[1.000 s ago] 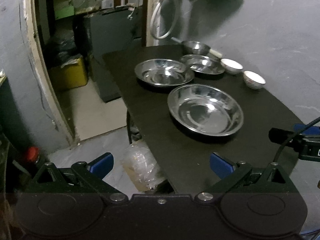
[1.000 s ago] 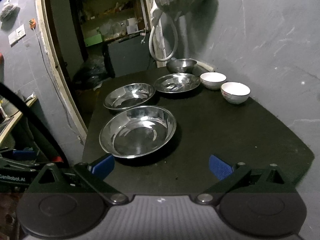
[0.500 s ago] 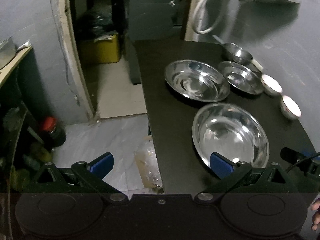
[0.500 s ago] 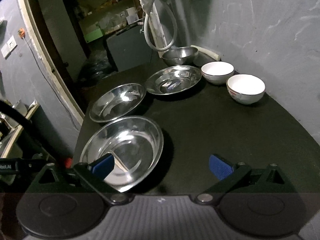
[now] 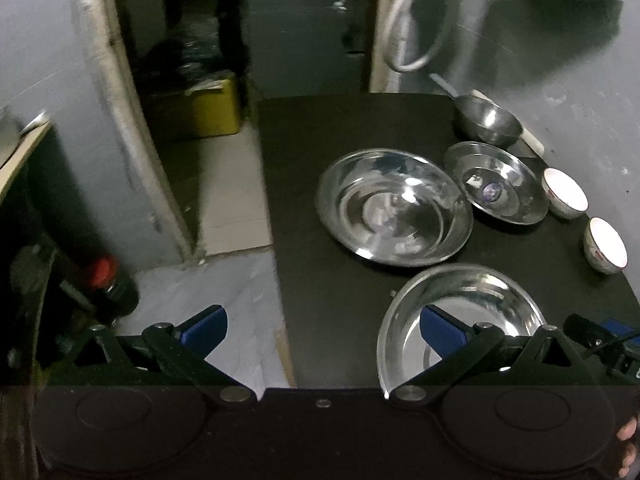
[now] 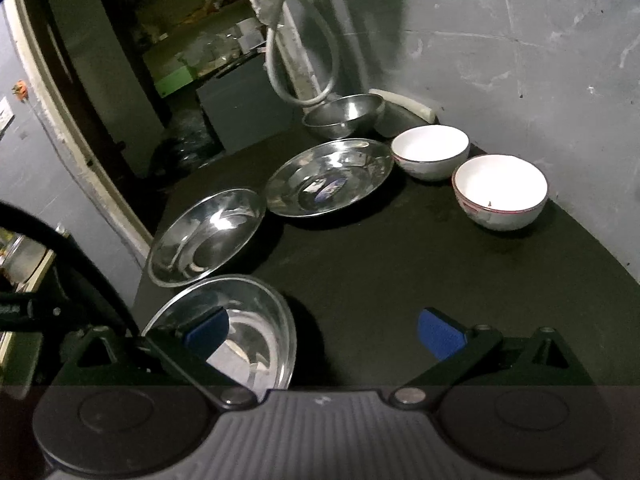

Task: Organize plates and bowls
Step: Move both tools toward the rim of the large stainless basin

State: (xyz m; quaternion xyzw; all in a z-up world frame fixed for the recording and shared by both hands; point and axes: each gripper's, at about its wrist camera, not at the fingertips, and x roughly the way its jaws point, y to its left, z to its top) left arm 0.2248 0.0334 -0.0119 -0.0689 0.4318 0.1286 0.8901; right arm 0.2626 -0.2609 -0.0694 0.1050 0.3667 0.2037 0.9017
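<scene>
Three steel plates lie in a row on the black table (image 5: 320, 184): a near one (image 5: 480, 304) (image 6: 256, 312), a middle one (image 5: 394, 206) (image 6: 208, 236) and a smaller far one (image 5: 496, 182) (image 6: 330, 176). Behind them stands a steel bowl (image 5: 488, 124) (image 6: 344, 114). Two white bowls (image 6: 430, 150) (image 6: 500, 188) sit by the wall. My left gripper (image 5: 322, 328) is open at the table's left edge, its right finger over the near plate. My right gripper (image 6: 323, 332) is open, its left finger over that same plate. Neither holds anything.
Left of the table is an open doorway with a yellow box (image 5: 204, 108) and a red-capped bottle (image 5: 106, 280) on the floor. A hose loop (image 5: 416, 32) hangs on the grey wall behind the table. The table's right half (image 6: 400, 264) is bare.
Both grippers have come closer to the table and lower. The near plate has slid down in both views and now lies under a fingertip of each. Nothing was taken hold of.
</scene>
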